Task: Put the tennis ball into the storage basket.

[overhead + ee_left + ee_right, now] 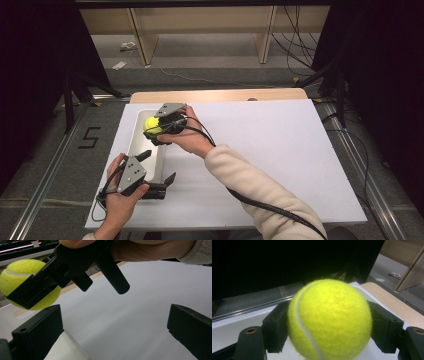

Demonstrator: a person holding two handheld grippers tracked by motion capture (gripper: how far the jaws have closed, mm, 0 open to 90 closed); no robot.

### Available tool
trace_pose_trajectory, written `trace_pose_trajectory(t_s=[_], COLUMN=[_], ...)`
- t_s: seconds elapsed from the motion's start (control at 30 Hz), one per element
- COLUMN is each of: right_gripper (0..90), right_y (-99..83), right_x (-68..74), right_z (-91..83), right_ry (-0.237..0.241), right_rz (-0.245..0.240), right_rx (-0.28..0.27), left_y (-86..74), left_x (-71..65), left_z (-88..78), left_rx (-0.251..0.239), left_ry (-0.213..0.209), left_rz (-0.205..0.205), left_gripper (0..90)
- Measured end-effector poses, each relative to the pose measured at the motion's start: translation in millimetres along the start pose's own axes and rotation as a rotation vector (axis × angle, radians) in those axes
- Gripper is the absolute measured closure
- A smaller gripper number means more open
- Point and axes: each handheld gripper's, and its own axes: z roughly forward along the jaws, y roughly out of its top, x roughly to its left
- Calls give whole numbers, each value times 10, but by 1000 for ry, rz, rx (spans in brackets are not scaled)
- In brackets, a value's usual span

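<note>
— White board [280,150] covers our table across the middle of the high view, with grey floor and wooden frames along the top. What sits nearest us?

— Lower left of that view: our left gripper [159,172], jaws spread wide with nothing between them, at the near end of the tray [134,132]. Its own view shows the same, one black jaw at either bottom corner with bare board between.

— And farther up?

— Our right gripper [159,131], left of centre, clenched on the ball [151,125] over the tray's far end. We can't tell whether the ball touches the tray floor or hangs just above it.

— How will the ball handle?

— We judge it light and springy. The felt should grip well against the jaws, so slipping seems unlikely, but being round it would roll or bounce if let go from any height.

— Where do we hold it?

— Across the middle, as now. In the right gripper view the jaws press opposite sides of the ball [329,320] at its widest part, the white seam curving down the front. A hold nearer the top or bottom could squeeze it out.

— Fragile?

— Hardly, we think; it gives under pressure and should recover.
</note>
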Motion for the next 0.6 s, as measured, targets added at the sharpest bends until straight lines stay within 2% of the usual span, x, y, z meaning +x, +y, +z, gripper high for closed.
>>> trace_pose_trajectory(t_s=[0.6], right_gripper=[267], right_y=[21], right_x=[24], right_z=[63], right_ry=[4], right_rz=[-4], right_rx=[3], left_y=[6], left_x=[-2], left_z=[-8], left_rx=[0], left_ry=[0], left_rz=[5], left_gripper=[0])
